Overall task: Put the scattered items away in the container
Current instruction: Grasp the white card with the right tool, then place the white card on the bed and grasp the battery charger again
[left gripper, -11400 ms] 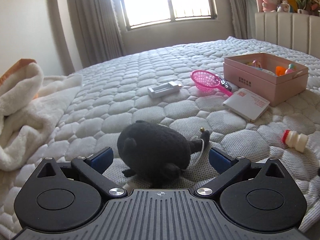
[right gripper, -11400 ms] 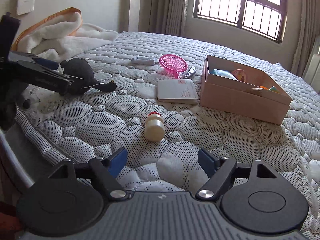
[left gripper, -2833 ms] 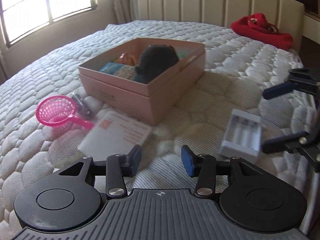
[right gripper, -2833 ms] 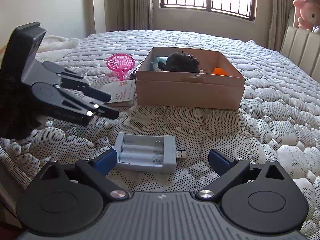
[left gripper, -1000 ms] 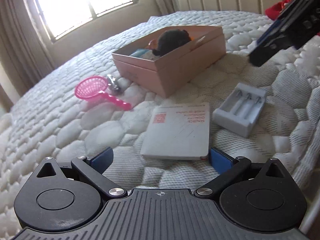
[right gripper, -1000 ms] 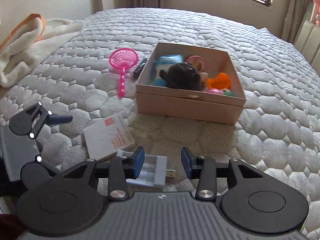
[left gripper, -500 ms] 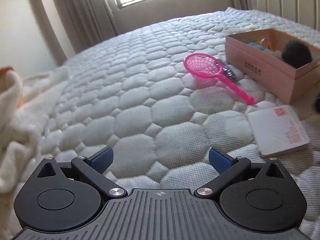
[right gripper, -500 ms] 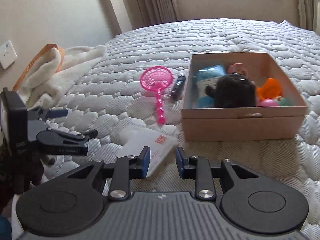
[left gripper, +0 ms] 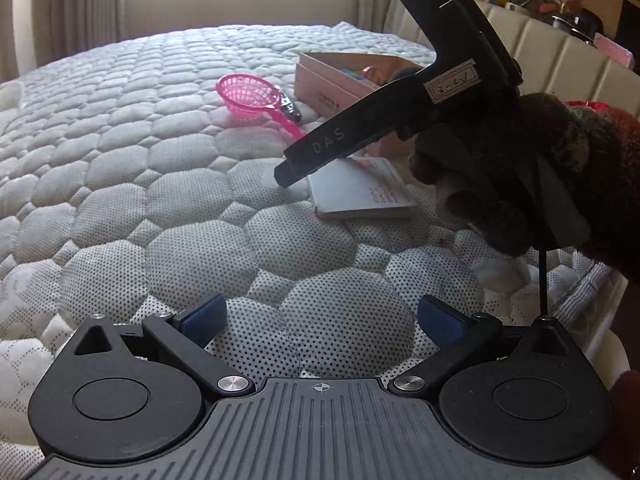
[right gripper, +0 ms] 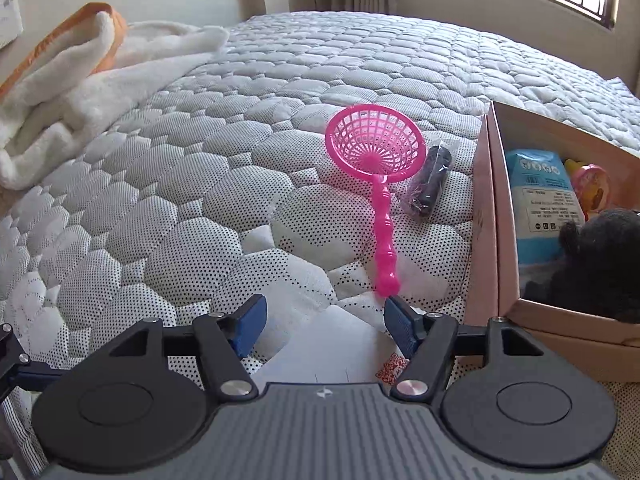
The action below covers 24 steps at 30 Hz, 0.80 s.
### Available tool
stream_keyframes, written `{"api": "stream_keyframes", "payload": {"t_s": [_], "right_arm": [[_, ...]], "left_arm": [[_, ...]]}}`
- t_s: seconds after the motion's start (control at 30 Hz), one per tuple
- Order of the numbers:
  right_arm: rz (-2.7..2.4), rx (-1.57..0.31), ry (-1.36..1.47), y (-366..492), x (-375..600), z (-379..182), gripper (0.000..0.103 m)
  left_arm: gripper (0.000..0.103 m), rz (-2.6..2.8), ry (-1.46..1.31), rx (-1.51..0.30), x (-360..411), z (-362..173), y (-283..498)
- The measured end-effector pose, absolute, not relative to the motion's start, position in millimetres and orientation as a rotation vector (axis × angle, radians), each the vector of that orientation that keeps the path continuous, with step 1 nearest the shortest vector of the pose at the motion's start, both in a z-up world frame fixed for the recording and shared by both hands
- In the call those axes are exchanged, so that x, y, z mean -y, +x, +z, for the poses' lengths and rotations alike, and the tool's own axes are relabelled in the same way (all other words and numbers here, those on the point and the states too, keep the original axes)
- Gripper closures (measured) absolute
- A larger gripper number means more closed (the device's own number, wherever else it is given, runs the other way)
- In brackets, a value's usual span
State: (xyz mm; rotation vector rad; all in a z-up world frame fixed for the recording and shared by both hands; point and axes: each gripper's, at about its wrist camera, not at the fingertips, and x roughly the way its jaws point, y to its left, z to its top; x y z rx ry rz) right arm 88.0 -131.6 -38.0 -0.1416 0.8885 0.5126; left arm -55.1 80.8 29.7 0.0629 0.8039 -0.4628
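Observation:
A pink cardboard box [right gripper: 505,240] stands on the bed at the right; in it lie a black plush toy [right gripper: 596,252], a blue packet [right gripper: 536,196] and other small items. A pink toy strainer [right gripper: 376,148] and a small dark wrapped item [right gripper: 428,184] lie left of the box. A white booklet [right gripper: 332,352] lies right under my right gripper [right gripper: 325,328], which is open and empty above it. My left gripper [left gripper: 322,320] is open and empty over bare mattress. In the left wrist view the booklet [left gripper: 360,190], strainer [left gripper: 250,96] and box [left gripper: 332,80] show beyond the right gripper's body.
A white and orange blanket [right gripper: 80,76] is heaped at the bed's left side. The gloved hand holding the right gripper [left gripper: 520,168] fills the right of the left wrist view. The mattress edge [left gripper: 580,292] is near at the right. A padded headboard [left gripper: 560,52] stands behind.
My right gripper has opened and moved down and forward over the booklet. The battery charger it held a second ago is out of sight. My left gripper has swung right; the right gripper now shows in its view.

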Motion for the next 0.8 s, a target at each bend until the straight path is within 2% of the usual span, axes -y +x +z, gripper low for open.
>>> {"api": "stream_keyframes", "payload": {"t_s": [0.3, 0.53, 0.6, 0.7, 0.8], "right_arm": [[0.576, -1.033, 0.209, 51, 196, -40, 0.031], [0.674, -1.002, 0.312, -22, 222, -38, 0.030], [0.691, -0.952, 0.282, -46, 230, -29, 0.029], [0.588, -0.772, 0.080, -87, 240, -12, 0.019], [0.445, -0.667, -0.060, -103, 252, -9, 0.017]], "left_arm": [[0.000, -0.395, 0.133, -0.803, -83, 33, -65], [0.000, -0.359, 0.210, -0.816, -74, 33, -74], [0.000, -0.335, 0.234, -0.812, -73, 34, -74], [0.000, -0.345, 0.220, -0.811, -73, 39, -77], [0.000, -0.361, 0.195, -0.818, -70, 41, -80]]}}
